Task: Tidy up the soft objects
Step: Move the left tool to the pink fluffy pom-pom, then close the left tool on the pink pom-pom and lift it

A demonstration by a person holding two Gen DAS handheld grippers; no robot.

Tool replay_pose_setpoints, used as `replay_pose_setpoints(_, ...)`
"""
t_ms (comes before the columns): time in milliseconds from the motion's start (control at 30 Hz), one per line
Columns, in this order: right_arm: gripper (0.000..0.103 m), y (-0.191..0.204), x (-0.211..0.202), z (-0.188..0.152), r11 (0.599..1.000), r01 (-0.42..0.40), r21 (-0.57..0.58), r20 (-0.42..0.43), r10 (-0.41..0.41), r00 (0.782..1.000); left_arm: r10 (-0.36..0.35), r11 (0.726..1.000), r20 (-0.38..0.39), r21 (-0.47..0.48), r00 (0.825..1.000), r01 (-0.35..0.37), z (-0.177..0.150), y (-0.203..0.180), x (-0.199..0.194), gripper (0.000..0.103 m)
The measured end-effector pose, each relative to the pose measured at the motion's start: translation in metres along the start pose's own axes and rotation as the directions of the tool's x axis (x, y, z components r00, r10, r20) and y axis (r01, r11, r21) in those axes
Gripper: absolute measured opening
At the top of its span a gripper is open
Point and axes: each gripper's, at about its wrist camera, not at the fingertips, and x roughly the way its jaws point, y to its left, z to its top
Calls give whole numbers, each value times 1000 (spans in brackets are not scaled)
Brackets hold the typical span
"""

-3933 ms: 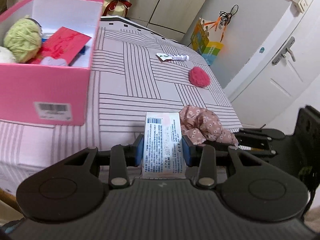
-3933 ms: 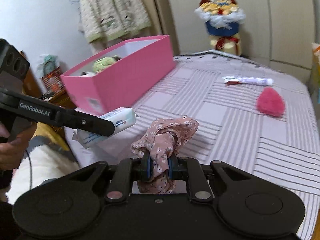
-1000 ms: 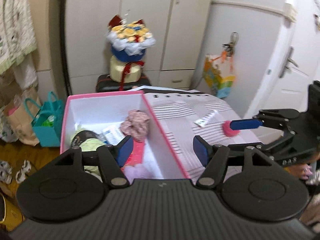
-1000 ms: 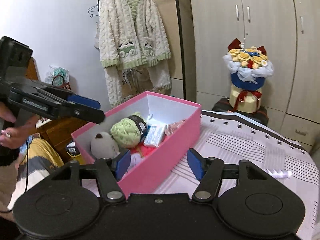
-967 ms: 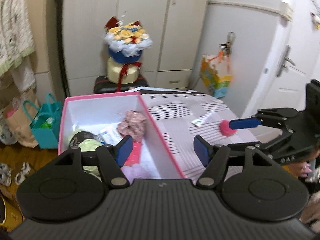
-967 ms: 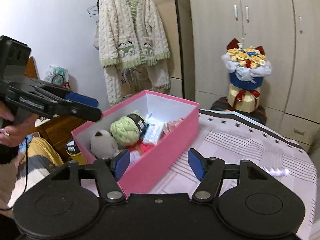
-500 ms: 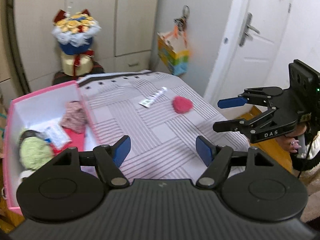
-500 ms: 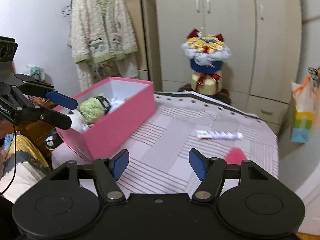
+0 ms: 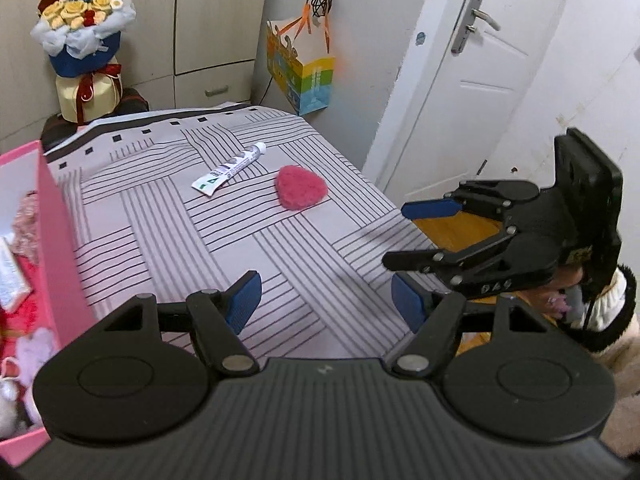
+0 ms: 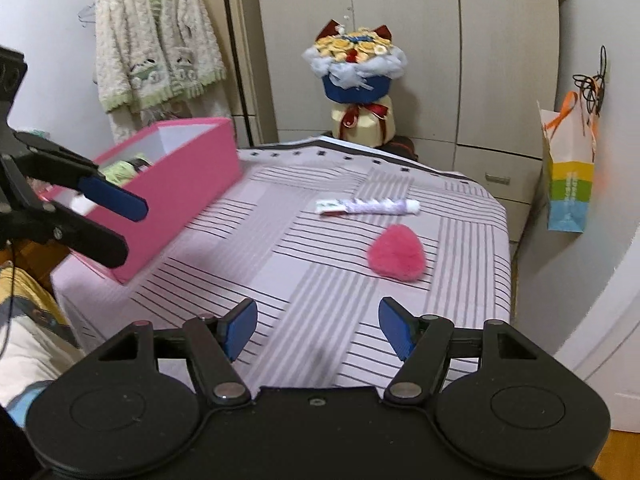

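A fluffy pink heart-shaped pad [image 9: 301,192] [image 10: 397,257] lies on the striped table cover, with a white tube [image 9: 228,170] [image 10: 367,206] just beyond it. The pink box [image 10: 176,188] [image 9: 60,236] at the left holds a green yarn ball, a floral cloth and other soft things. My left gripper [image 9: 326,304] hangs open over the cover's near part, nothing between its blue pads. My right gripper [image 10: 318,330] is open too, empty, short of the pink pad. Each gripper shows in the other's view, the right gripper [image 9: 416,236] at the right and the left gripper [image 10: 110,220] at the left.
A flower bouquet [image 10: 356,88] stands behind the table before grey wardrobes. A colourful paper bag [image 9: 300,76] hangs on the wall near a white door [image 9: 476,76]. A knitted cardigan [image 10: 156,48] hangs at the back left. The table cover [image 9: 320,240] drops off at the right, over wooden floor.
Both grippers let go of the packet and floral cloth, which now lie in the box. Both views have swung right and down, from the box to the pink pad and tube.
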Motion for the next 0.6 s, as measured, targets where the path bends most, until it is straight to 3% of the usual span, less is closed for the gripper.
replay_pose_setpoints(267,72,-30,44,-12,999,40,26,21,-40,999,6,998,48,-59,999,-3,19,3,49,71)
replay_pose_setpoints(600,72,-52,98,0,995,92,48,14,-92,996,-30,979,54,-199,998,40,41,25,127,69)
